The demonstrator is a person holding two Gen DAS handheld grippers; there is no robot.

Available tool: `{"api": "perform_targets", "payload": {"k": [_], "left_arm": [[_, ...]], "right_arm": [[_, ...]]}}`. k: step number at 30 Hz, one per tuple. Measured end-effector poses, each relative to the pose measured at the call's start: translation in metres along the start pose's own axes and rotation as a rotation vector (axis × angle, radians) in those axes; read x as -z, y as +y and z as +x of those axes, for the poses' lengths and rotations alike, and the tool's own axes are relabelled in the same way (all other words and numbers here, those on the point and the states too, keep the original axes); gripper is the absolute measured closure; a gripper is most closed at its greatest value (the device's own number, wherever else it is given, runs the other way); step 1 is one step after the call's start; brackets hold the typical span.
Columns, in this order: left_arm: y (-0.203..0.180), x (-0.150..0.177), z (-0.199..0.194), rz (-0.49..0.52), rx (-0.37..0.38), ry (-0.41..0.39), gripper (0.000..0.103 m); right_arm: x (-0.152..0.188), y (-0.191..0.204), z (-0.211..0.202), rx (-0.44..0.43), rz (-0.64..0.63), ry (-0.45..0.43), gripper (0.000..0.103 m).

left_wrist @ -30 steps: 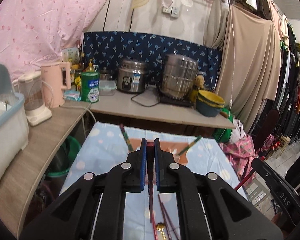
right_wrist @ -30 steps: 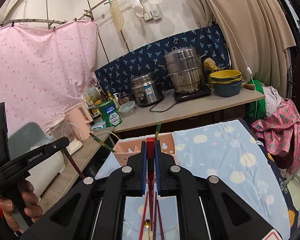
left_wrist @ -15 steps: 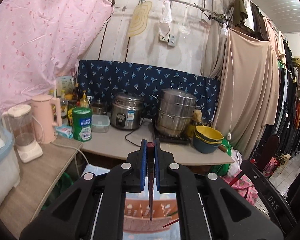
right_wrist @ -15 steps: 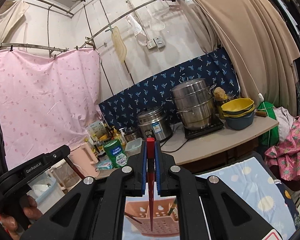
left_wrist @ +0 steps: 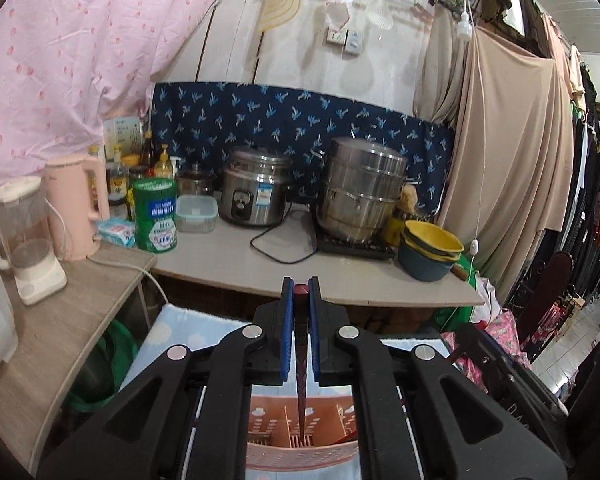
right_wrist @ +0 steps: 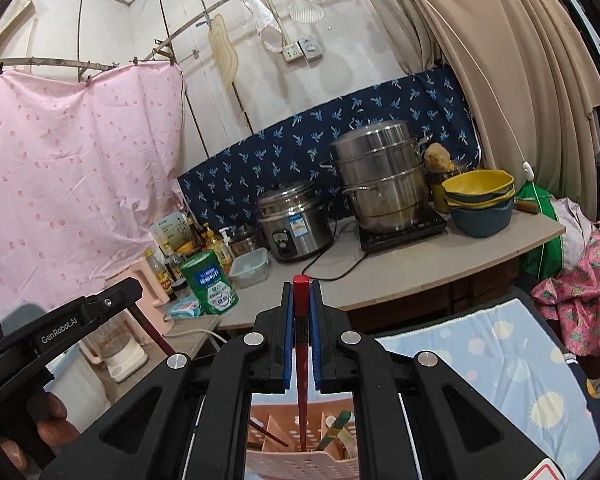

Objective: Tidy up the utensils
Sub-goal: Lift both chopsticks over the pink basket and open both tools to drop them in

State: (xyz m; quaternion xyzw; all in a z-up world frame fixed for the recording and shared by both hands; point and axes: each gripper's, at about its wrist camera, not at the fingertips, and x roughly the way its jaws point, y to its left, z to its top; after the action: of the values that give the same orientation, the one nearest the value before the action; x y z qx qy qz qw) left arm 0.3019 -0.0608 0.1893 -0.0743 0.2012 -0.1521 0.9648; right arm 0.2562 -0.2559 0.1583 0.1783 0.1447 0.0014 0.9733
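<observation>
- Holding one red chopstick apiece: left tool (left_wrist: 301,296) clamped tight on a dark red chopstick (left_wrist: 301,380), right tool (right_wrist: 301,292) likewise closed on its own red chopstick (right_wrist: 301,360).
- Each stick gripped near the thick end, thin tip hanging down, likely so it drops tip-first into a slot.
- Pink slotted caddy (left_wrist: 300,452) directly below the left stick; tip sits just inside or at its rim, cannot tell which.
- Right view: stick tip over the caddy's middle compartment; a green-handled utensil (right_wrist: 334,426) leans in the compartment beside it.
- Caddy rests on blue sun-print cloth (right_wrist: 500,360), in front of the counter (left_wrist: 332,272).
- Judgement: placing step, release not yet made.
</observation>
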Motion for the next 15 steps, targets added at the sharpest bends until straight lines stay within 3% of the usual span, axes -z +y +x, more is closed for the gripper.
{"api": "perform_targets", "payload": {"k": [9, 11, 13, 15], "left_arm": [[0.008, 0.019, 0.015, -0.017, -0.006, 0.075, 0.094], [0.01, 0.022, 0.016, -0.023, -0.014, 0.089, 0.078], [0.011, 0.025, 0.015, -0.03, -0.022, 0.092, 0.07], [0.013, 0.028, 0.013, -0.03, -0.024, 0.094, 0.07]], "right_arm": [[0.03, -0.002, 0.018, 0.006, 0.0, 0.088, 0.095], [0.035, -0.004, 0.017, 0.011, 0.008, 0.094, 0.089], [0.037, -0.004, 0.017, 0.012, 0.012, 0.105, 0.089], [0.039, -0.006, 0.014, 0.014, 0.018, 0.109, 0.088]]}}
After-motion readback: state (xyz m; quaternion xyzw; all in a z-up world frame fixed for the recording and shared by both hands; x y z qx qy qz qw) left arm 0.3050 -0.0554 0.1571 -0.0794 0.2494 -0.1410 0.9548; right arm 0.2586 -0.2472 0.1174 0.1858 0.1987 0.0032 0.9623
